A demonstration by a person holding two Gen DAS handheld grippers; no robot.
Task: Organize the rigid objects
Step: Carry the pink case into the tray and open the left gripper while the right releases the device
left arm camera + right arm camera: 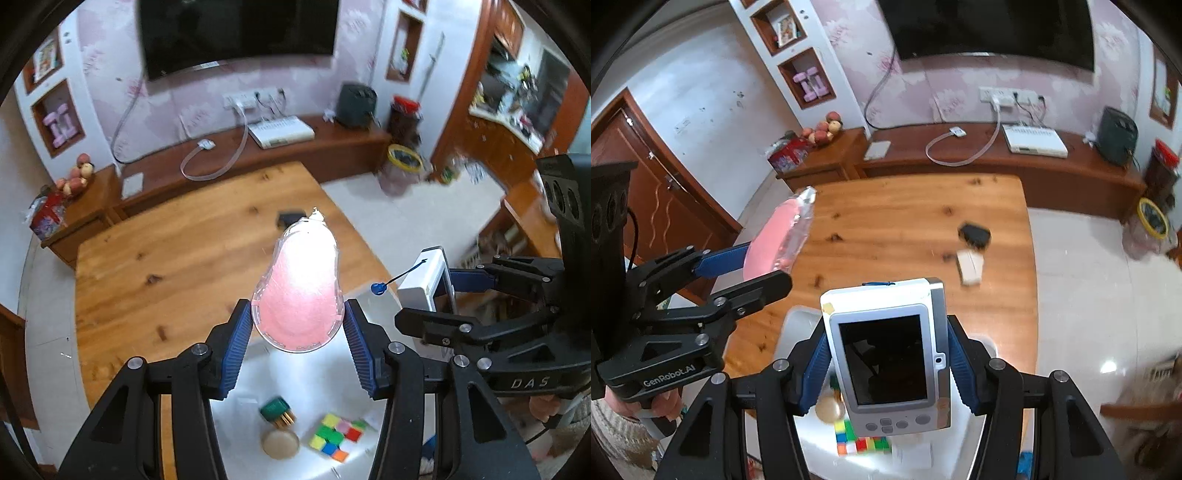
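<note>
Tongs on the left [298, 325] clamp a pink pear-shaped case [300, 291]; right tongs [888, 369] pinch a white handheld device [886, 350]. Both hang above the white tray [314, 369] at six o'clock; either smooth shell could slip and strike the cube [338, 435] below.

The white device [890, 354] hides part of the colour cube [862, 441] and the round tan object [827, 410] beneath it. The small dark item [290, 218] near the surface's far edge sits partly behind the pink pouch [299, 295], too blurred to identify.
</note>
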